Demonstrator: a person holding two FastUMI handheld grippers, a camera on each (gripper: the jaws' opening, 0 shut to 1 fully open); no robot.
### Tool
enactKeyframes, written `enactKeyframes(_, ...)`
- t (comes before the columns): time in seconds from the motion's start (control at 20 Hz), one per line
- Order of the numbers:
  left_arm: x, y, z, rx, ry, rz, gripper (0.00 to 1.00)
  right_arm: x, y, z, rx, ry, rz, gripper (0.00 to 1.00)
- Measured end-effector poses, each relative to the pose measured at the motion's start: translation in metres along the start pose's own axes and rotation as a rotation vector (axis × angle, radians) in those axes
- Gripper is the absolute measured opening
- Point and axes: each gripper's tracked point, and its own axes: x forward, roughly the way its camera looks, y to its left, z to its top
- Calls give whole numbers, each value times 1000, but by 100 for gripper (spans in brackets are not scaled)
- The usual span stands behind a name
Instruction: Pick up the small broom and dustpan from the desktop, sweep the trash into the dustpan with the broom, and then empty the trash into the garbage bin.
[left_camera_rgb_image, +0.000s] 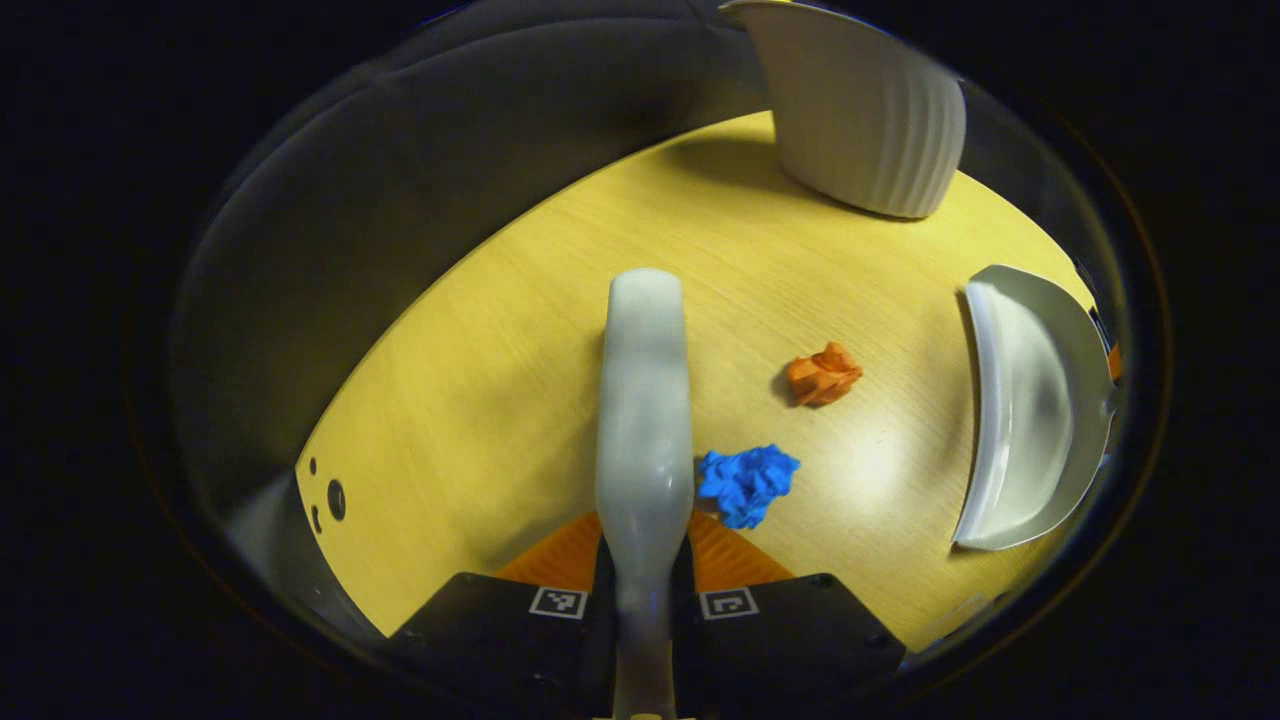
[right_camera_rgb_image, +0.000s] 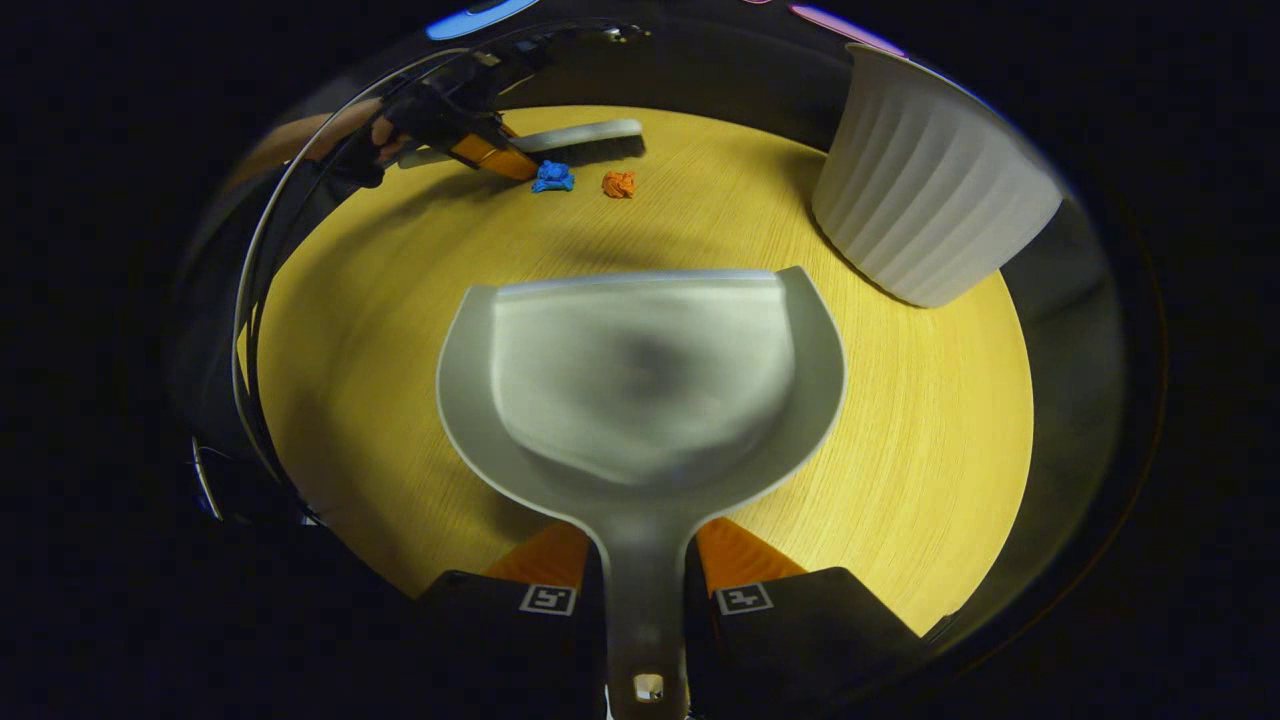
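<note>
**Broom and dustpan both in hand, two scraps waiting on the desktop**

Starting on the left side: in the left gripper view the left gripper (left_camera_rgb_image: 645, 565) is clamped on the handle of the small broom (left_camera_rgb_image: 643, 400), one finger pressing each side, and the pale broom runs straight out ahead over the yellow wooden desktop (left_camera_rgb_image: 480, 380). Just to the right of the broom lies the blue paper scrap (left_camera_rgb_image: 746, 484), close beside it, though whether they touch I cannot tell. A little farther out and to the right sits the orange paper scrap (left_camera_rgb_image: 822, 374), apart from the blue one. Move right again and there is the dustpan (left_camera_rgb_image: 1030, 410), its open lip turned toward the scraps, well clear of both. Up at the top right stands the white ribbed garbage bin (left_camera_rgb_image: 870, 110), resting on the desktop's far edge.

Over to the right gripper view now: far off at the upper left, a hand holds the left gripper (right_camera_rgb_image: 470, 135) with the broom (right_camera_rgb_image: 580, 140) low over the desktop (right_camera_rgb_image: 900, 450), bristles pointing down, and the blue scrap (right_camera_rgb_image: 552, 178) and orange scrap (right_camera_rgb_image: 619, 184) sit just in front of it. In the centre, the right gripper (right_camera_rgb_image: 645, 585) is clenched on the dustpan's handle, fingers on either side, the grey pan (right_camera_rgb_image: 640, 380) spread wide ahead with its lip facing the scraps across the desktop. To the right, the bin (right_camera_rgb_image: 930, 200) stands upright beside the pan, not touching it.
</note>
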Motion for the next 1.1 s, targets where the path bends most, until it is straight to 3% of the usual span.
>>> enactKeyframes(0.05,-1,-9,4,27,2,-28,27,-1,0,0,-5,-2,-2,36)
enactKeyframes(0.2,-4,-43,12,104,6,-134,27,2,1,-4,-16,0,8,40)
enactKeyframes(0.25,-6,-55,16,132,6,-164,29,1,1,-4,-17,3,12,36)
enactKeyframes(0.4,-17,-93,11,172,27,-261,27,4,-1,-10,-29,10,17,36)
enactKeyframes(0.6,-37,-161,4,122,84,-387,27,9,-3,-18,-36,16,27,36)
enactKeyframes(0.85,-68,-205,-10,12,148,-522,24,12,-4,-20,-43,2,29,36)
enactKeyframes(1.05,-80,-207,-10,-90,93,-465,27,9,-3,-17,-41,-18,27,40)
enactKeyframes(1.1,-84,-205,-10,-130,66,-445,27,10,-5,-18,-41,-22,24,31)
